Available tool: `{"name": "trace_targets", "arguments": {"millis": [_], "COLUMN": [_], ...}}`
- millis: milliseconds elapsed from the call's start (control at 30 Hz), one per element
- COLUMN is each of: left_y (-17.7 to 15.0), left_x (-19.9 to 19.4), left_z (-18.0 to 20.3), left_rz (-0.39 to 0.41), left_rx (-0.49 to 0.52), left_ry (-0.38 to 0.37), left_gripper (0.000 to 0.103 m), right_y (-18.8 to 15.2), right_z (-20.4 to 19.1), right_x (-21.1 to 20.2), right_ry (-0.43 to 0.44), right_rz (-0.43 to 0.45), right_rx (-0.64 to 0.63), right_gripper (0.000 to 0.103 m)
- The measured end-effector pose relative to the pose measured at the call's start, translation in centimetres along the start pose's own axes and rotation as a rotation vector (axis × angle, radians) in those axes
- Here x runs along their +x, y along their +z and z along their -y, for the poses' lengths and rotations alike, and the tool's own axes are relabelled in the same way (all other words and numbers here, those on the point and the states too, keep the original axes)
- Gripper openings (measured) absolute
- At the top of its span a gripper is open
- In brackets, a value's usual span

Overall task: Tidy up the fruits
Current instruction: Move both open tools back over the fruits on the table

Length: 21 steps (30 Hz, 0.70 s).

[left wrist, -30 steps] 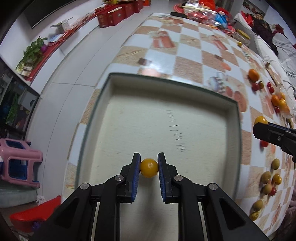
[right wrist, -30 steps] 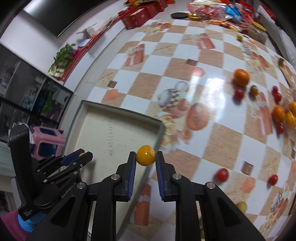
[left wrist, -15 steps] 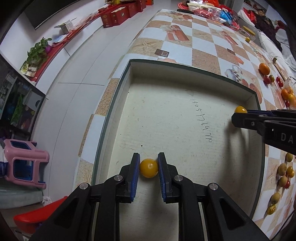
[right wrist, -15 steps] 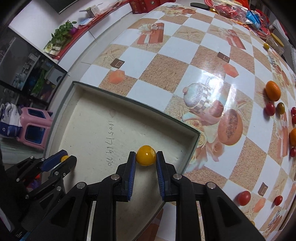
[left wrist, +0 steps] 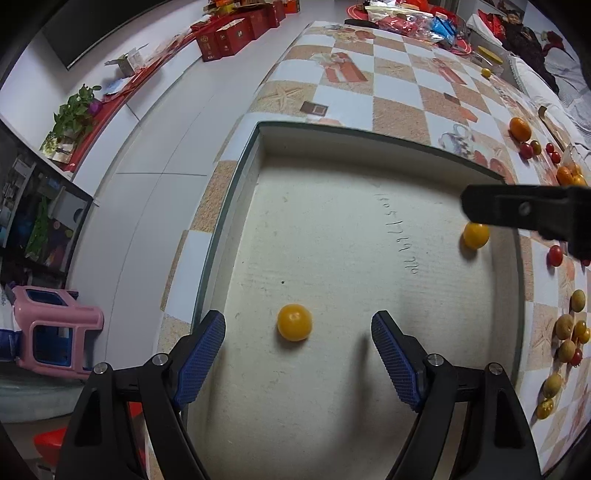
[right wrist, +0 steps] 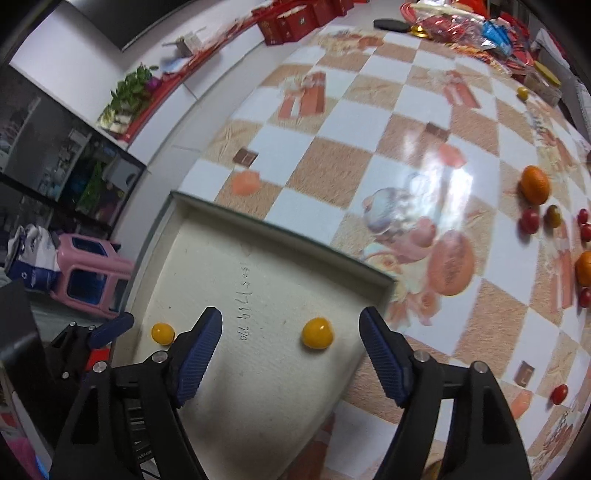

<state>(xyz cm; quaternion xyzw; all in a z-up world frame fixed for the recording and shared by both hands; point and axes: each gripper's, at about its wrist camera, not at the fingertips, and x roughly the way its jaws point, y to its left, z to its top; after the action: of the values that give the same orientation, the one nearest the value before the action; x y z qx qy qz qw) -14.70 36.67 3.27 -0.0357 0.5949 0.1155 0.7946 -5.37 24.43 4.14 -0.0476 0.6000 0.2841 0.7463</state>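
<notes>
Two yellow-orange fruits [left wrist: 294, 322] [left wrist: 475, 235] lie in a cream tray [left wrist: 369, 369] with a dark green rim, on a tan-and-white checked tablecloth [left wrist: 399, 88]; a pink stool [left wrist: 55, 332] is at lower left.

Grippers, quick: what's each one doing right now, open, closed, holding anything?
Left gripper: open, holding nothing; a yellow fruit lies in the tray between its fingers.
Right gripper: open, holding nothing; another yellow fruit lies between its fingers.

A lived-in home, likely a living or dining room. A checkered tablecloth [right wrist: 354, 122] printed with gifts covers the table; red gift boxes [left wrist: 236, 33] sit at 11 o'clock, a potted plant [left wrist: 74, 114] at 10, a pink plastic stool [left wrist: 55, 332] at 8.
</notes>
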Motion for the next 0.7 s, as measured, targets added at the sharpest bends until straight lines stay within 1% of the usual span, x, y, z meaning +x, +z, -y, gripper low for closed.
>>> {"name": "trace_targets", "arguments": {"millis": [133, 333, 467, 567, 700], "left_y": [0.5, 1.6, 2.1, 2.4, 2.6], "left_x": [-1.2, -3.0, -4.0, -4.7, -5.0], "left_z": [2.1, 7.2, 10.7, 13.3, 16.5], "left_rz": [0.022, 0.046, 0.051, 0.064, 0.066], "left_rx": [0.042, 0.147, 0.195, 0.236, 0.274], "left_ry": [-0.019, -0.067, -0.104, -0.125, -0.150], "left_gripper": [0.083, 0.083, 0.083, 0.083, 0.083], "right_y": [-0.5, -3.8, -6.1, -7.8, -9.2], "right_z": [2.7, 9.0, 13.3, 15.7, 18.2], "right_x": [-2.3, -5.2, -6.7, -8.0, -9.0], "right_ry": [-0.035, -0.107, -0.146, -0.173, -0.198], "right_rz": [0.031, 0.039, 0.042, 0.061, 0.066], "right_rx": [0.074, 0.213, 0.300, 0.352, 0.403], "right_gripper": [0.080, 0.080, 0.080, 0.080, 0.080]}}
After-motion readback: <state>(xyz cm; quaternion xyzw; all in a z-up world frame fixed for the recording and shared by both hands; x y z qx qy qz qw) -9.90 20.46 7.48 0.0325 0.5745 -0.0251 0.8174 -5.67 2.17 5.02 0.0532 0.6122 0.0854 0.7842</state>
